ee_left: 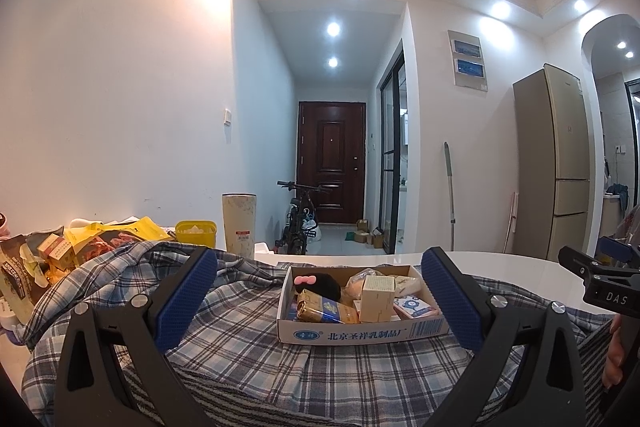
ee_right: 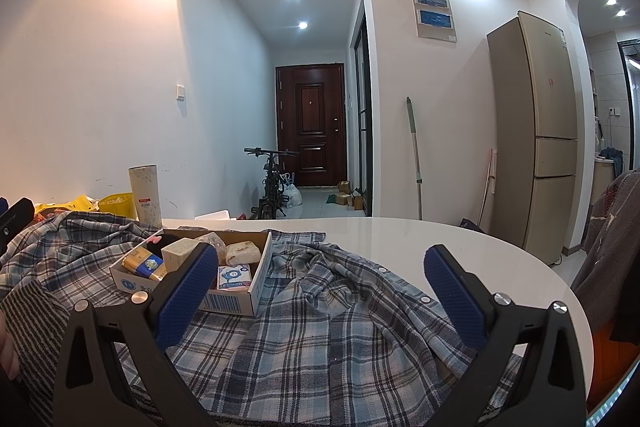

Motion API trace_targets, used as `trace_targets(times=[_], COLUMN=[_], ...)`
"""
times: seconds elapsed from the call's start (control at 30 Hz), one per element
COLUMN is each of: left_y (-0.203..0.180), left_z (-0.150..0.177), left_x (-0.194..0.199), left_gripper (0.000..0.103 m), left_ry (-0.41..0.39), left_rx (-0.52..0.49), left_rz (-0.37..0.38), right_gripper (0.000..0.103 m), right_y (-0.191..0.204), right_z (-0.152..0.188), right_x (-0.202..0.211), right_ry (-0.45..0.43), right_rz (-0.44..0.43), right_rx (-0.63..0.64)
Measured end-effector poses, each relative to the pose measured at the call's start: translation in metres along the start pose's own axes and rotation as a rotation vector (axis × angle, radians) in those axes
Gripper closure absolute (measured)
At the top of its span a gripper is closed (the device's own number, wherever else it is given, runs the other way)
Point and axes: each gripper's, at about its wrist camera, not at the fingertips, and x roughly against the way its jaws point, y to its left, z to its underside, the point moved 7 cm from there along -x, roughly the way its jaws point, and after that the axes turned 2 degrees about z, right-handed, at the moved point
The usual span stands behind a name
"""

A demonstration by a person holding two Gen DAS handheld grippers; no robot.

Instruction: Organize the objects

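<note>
I am holding left gripper (ee_left: 320,291) wide open, gripping nothing, hovering above plaid shirt (ee_left: 248,355). Right gripper (ee_right: 320,279) also gaping wide, empty. Cardboard box (ee_left: 360,333) is sitting on shirt on white table (ee_right: 460,251), containing small cartons, tissue pack (ee_right: 234,277), black item with pink bow (ee_left: 318,285). Left fingertip is hiding part of box in right view.

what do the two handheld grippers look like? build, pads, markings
Both match: the left gripper and right gripper have matte black angular fingers with triangular cutouts, silver round bolt heads, and blue textured pads. In the left wrist view, the right gripper's black body carries white "DAS" lettering. No cables visible.
</note>
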Motion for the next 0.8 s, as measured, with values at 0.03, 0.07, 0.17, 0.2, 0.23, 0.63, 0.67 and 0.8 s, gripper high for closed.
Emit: trace_targets(times=[0.03, 0.07, 0.17, 0.2, 0.23, 0.63, 0.67, 0.8], left_y=[-0.0001, 0.0000, 0.0000, 0.0000, 0.0000, -0.0002, -0.0002, 0.0002], left_z=[0.0001, 0.0002, 0.0002, 0.0001, 0.0001, 0.0033, 0.0037, 0.0041], left_x=[0.0000, 0.0001, 0.0001, 0.0001, 0.0000, -0.0034, -0.0034, -0.0045], left_gripper=[0.000, 0.000, 0.000, 0.000, 0.000, 0.000, 0.000, 0.000], left_ry=[0.001, 0.001, 0.001, 0.000, 0.001, 0.014, 0.016, 0.017], left_rx=[0.000, 0.000, 0.000, 0.000, 0.000, 0.000, -0.001, 0.000], left_rz=[0.000, 0.000, 0.000, 0.000, 0.000, -0.001, -0.002, -0.001], right_gripper=[0.000, 0.000, 0.000, 0.000, 0.000, 0.000, 0.000, 0.000], right_y=[0.0000, 0.0000, 0.0005, 0.0005, 0.0005, 0.0004, 0.0003, 0.0006], right_z=[-0.0001, 0.0000, -0.0004, -0.0004, -0.0003, -0.0001, 0.0000, -0.0006], right_x=[-0.0002, 0.0001, -0.0002, -0.0001, -0.0002, -0.0001, 0.0000, 0.0000], right_ry=[0.000, 0.000, -0.001, -0.001, -0.001, 0.000, 0.000, -0.002], right_rz=[0.000, 0.000, 0.000, 0.000, 0.000, 0.000, 0.000, -0.001], right_rx=[0.000, -0.001, 0.000, 0.000, 0.000, 0.002, 0.001, 0.000])
